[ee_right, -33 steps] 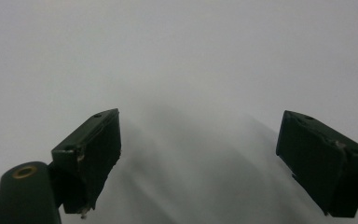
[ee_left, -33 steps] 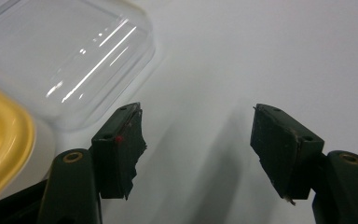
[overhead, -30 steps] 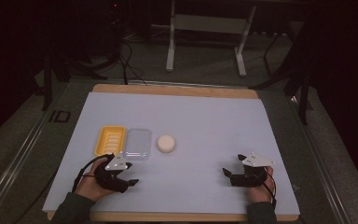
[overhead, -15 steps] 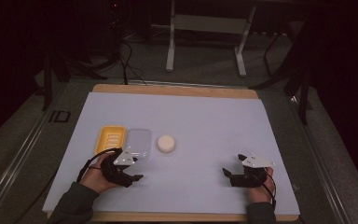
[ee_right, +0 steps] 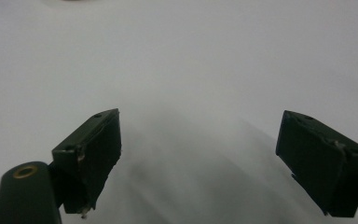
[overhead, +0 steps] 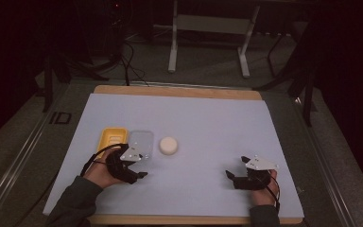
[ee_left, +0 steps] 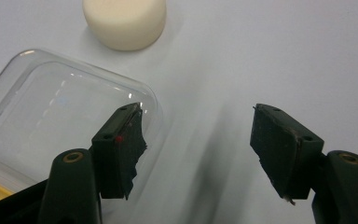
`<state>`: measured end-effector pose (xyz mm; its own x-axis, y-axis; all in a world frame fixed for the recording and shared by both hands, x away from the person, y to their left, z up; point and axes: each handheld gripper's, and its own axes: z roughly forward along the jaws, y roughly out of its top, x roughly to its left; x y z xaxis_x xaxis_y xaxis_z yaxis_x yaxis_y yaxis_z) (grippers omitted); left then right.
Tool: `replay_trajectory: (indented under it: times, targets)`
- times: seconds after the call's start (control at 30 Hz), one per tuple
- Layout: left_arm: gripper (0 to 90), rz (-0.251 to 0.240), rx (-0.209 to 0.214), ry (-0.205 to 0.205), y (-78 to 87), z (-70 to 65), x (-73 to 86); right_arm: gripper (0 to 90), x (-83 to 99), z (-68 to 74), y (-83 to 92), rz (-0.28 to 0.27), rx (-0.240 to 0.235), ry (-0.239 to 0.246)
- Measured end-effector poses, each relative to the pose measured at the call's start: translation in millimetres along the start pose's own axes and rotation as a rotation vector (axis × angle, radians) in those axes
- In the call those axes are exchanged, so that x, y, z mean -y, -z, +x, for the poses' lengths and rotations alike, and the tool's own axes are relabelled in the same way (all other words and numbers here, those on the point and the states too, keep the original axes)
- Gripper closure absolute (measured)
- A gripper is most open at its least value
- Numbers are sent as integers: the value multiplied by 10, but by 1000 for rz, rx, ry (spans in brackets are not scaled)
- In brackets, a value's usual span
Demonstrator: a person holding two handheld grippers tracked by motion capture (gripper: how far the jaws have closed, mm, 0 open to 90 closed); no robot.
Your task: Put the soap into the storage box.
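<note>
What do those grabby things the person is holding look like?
Each hand holds black two-jaw tongs: the left tongs and the right tongs. Both carry a grey three-cornered plate on top and trail a thin black cable. Up close, the flat black pads look worn, and brass-coloured screws sit at the jaw bases. The person wears dark grey-green sleeves.

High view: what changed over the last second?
The left tool moved forward, away from the table's near edge and toward the clear container, and now sits at that container's near edge, jaws open and empty. Nothing was taken hold of or let go. The right tool, the yellow tray, the clear container and the white puck stayed put.
</note>
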<state>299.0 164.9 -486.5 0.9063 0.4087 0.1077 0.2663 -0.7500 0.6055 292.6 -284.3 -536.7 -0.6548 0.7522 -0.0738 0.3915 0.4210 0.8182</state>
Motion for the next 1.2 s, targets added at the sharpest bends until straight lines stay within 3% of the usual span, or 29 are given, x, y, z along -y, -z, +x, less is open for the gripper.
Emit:
replay_trajectory:
  times: [1.2]
  targets:
    - [357,65,-3,-31,29,283,-267,139,1,-3,3,-5,1,0]
